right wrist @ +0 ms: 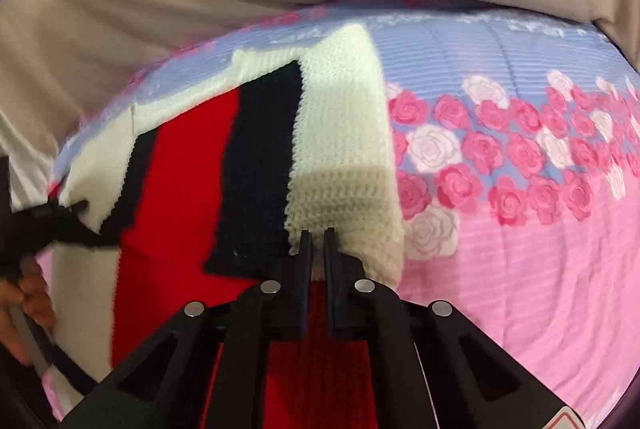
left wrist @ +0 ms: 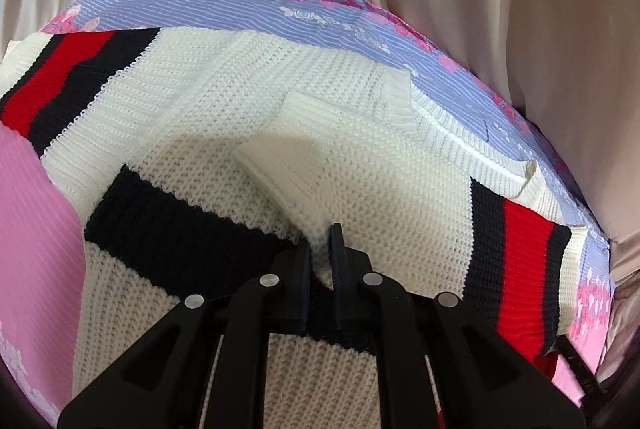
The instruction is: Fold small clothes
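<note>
Cream chunky-knit sweater (left wrist: 248,97) with navy and red bands lies rumpled on a lilac-and-pink rose-print bedsheet (right wrist: 520,229), a ribbed cuff (left wrist: 280,165) folded across its middle. Left gripper (left wrist: 322,241) is pressed together on a cream fold near the navy band. Right gripper (right wrist: 318,243) pinches the sweater's near cream edge, beside the navy stripe.

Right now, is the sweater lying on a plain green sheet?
No, the sweater lies on a bedsheet that is pink and blue with printed roses.
</note>
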Available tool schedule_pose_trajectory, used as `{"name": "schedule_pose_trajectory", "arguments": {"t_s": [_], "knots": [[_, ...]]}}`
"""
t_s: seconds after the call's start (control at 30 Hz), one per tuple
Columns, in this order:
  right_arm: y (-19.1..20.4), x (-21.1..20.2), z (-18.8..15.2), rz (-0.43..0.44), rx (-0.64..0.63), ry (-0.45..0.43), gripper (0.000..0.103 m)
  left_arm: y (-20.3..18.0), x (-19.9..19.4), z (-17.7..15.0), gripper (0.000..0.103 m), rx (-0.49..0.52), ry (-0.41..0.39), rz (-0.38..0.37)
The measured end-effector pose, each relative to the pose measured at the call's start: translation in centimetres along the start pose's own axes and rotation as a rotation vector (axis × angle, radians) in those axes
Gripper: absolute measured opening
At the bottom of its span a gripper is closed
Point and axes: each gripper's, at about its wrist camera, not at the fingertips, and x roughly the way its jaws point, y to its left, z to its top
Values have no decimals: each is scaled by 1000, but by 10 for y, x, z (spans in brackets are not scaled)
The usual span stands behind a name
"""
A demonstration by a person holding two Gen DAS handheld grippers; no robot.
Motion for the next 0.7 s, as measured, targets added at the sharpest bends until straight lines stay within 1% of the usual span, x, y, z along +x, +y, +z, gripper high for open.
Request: {"name": "schedule_pose_trajectory", "arguments": {"t_s": [0.07,0.1,0.13,0.17,0.2,0.23,0.27,0.33,0.37,0.4,0.43,0.47,0.5,0.53,0.57,0.63,0.67,0.7], "knots": [[10,-19,9,27,-6,-60,3,2,2,0,10,2,-2,-11],[15,-17,12,14,-24,-61,3,2,2,-1,10,4,-4,-10],[15,-5,13,-21,-51,-31,3,1,2,-1,10,4,-7,-9],[13,18,12,-70,-72,30,3,1,1,-3,10,-1,-8,-9],[11,32,7,-87,-79,62,0,2,1,-3,10,-9,-6,-10],[12,30,9,-80,-75,36,0,3,1,-2,10,-21,0,-16],[15,30,16,-79,-64,68,0,5,1,-2,10,-27,5,-23],[29,8,40,-12,-50,-14,0,10,1,-1,10,-48,15,-44],[37,2,54,-5,-70,-50,0,11,2,0,10,-57,18,-51],[47,2,71,-22,-104,-82,0,10,2,0,10,-58,19,-51],[54,11,88,-39,-131,-87,0,10,2,0,10,-55,18,-48],[55,20,97,-53,-141,-75,0,8,2,-1,10,-47,13,-42],[55,43,110,-91,-144,-45,0,7,1,-2,10,-38,8,-35],[50,67,117,-129,-136,-11,0,6,1,-2,10,-30,5,-30],[36,98,125,-185,-108,54,0,5,1,-3,10,-25,4,-28],[16,100,124,-127,-51,15,0,8,-1,-3,10,-27,11,-42],[13,99,128,-110,-6,36,0,13,-5,-2,11,-42,11,-55],[15,90,130,-110,32,30,0,20,-11,-2,11,-63,5,-74]]}}
